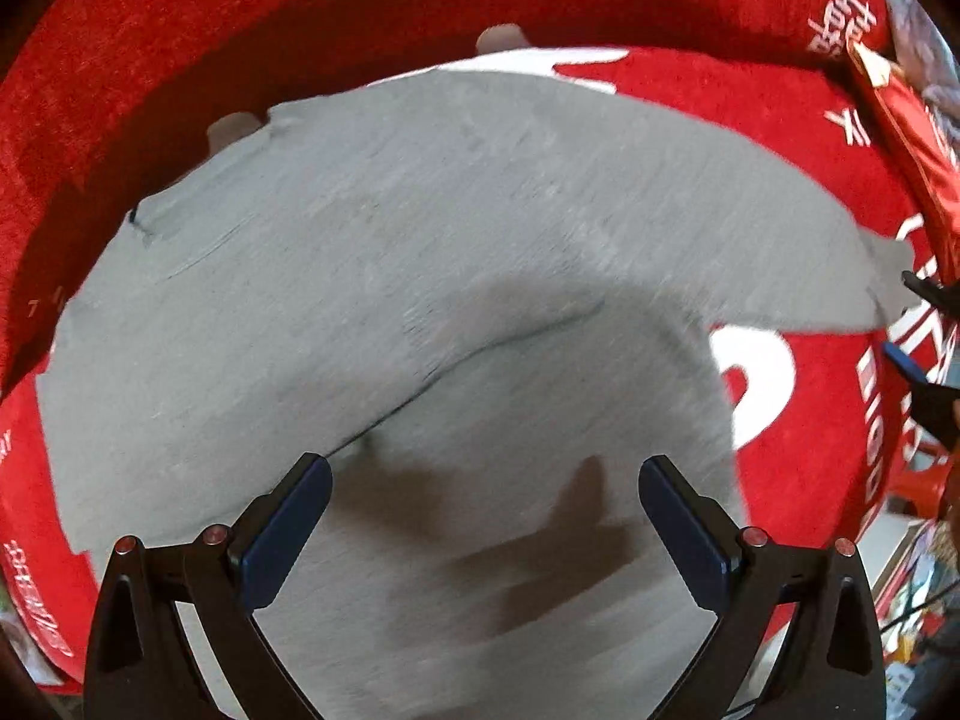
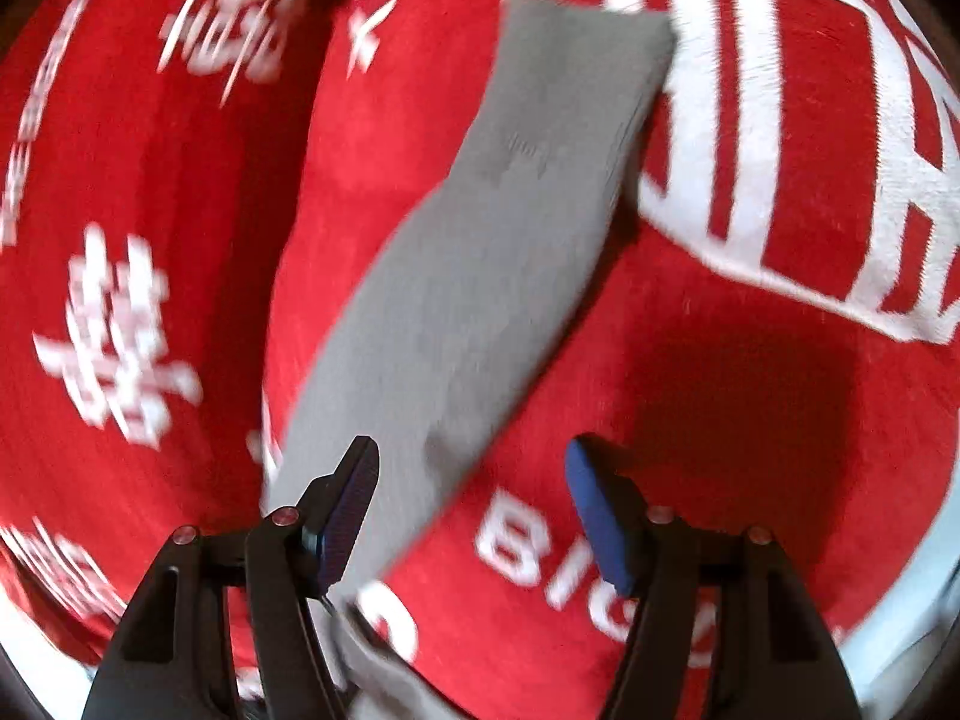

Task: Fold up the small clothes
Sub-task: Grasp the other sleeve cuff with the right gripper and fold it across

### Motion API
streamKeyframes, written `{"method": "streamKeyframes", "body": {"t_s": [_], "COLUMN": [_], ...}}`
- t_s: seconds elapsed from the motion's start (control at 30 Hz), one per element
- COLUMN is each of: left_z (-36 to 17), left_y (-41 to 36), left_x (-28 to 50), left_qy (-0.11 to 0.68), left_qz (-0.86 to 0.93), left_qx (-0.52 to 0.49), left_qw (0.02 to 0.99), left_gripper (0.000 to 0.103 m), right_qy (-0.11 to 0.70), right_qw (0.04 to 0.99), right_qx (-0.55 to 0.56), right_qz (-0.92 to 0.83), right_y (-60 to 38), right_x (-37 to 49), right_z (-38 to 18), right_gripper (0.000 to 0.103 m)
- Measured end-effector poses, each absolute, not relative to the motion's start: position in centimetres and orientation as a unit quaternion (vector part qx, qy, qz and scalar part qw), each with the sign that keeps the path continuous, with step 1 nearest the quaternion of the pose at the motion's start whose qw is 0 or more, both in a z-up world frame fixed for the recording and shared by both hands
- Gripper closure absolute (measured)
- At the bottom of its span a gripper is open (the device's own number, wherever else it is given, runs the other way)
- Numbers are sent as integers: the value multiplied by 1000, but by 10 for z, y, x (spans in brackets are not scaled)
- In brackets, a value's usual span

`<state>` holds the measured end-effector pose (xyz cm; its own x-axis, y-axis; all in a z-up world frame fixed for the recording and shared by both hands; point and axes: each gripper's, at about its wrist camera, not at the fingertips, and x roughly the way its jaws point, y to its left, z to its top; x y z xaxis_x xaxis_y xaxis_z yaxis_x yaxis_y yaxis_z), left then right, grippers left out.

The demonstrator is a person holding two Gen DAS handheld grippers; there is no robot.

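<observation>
We've got the soft grey knit garment (image 1: 420, 276) lying flat on the red cloth with white lettering (image 1: 180, 30), 1 fold apparently in. Left gripper (image 1: 483, 516) and right gripper (image 2: 474, 510) both gape empty above it, more folding left.

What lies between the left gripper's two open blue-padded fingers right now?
In the left wrist view, only the flat grey fabric garment shows between the left gripper fingers, darkened by the gripper's shadow; neither pad presses on it.

Left gripper (image 1: 480, 483) points straight down, both dark blue pads set wide apart — nothing between them. Right gripper (image 2: 471, 468) angles downward, its jaws also parted — gripping nothing; its fingertips show at the left view's right edge.
</observation>
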<state>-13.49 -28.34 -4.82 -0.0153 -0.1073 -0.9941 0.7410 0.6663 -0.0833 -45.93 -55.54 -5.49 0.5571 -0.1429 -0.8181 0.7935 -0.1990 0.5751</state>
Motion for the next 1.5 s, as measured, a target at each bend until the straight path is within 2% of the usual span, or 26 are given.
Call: {"method": "streamKeyframes", "body": {"t_s": [0.3, 0.37, 0.4, 0.43, 0.53, 0.7, 0.97, 1.13, 1.3, 1.37, 1.4, 1.5], "left_z": [-45, -46, -44, -45, -45, -41, -32, -34, -40, -42, -43, -46], "left_y": [-317, -313, -305, -303, -295, -267, -208, -165, -124, -115, -109, -101], "left_x": [-128, -126, -124, -122, -116, -95, -59, -38, -26, -24, -22, -22], "left_qy": [622, 626, 628, 629, 629, 629, 623, 630, 639, 639, 638, 638], "left_qz": [-339, -338, -336, -333, -322, -300, -260, -222, -194, -188, -186, -183], "left_qx": [220, 212, 209, 207, 198, 185, 158, 133, 109, 106, 106, 111], "left_qw": [671, 670, 670, 671, 679, 693, 721, 732, 736, 738, 739, 740], "left_gripper": [0, 0, 0, 0, 0, 0, 0, 0, 0, 0, 0, 0], "right_qy": [156, 137, 130, 118, 102, 121, 257, 388, 524, 534, 526, 488], "right_qw": [560, 544, 536, 533, 565, 643, 743, 730, 690, 681, 681, 698], "right_qx": [705, 725, 739, 751, 750, 727, 617, 563, 497, 497, 505, 516], "right_qz": [-407, -400, -387, -372, -328, -209, -30, 14, -47, -66, -68, -96], "right_y": [-588, -588, -588, -587, -589, -587, -517, -434, -385, -381, -381, -389], "right_x": [-472, -475, -476, -475, -461, -395, -224, -138, -109, -113, -119, -132], "right_z": [-70, -76, -82, -86, -76, -40, 9, -30, -84, -89, -88, -73], "right_gripper": [37, 62, 92, 98, 98, 98, 98, 97, 93, 76, 60, 58]}}
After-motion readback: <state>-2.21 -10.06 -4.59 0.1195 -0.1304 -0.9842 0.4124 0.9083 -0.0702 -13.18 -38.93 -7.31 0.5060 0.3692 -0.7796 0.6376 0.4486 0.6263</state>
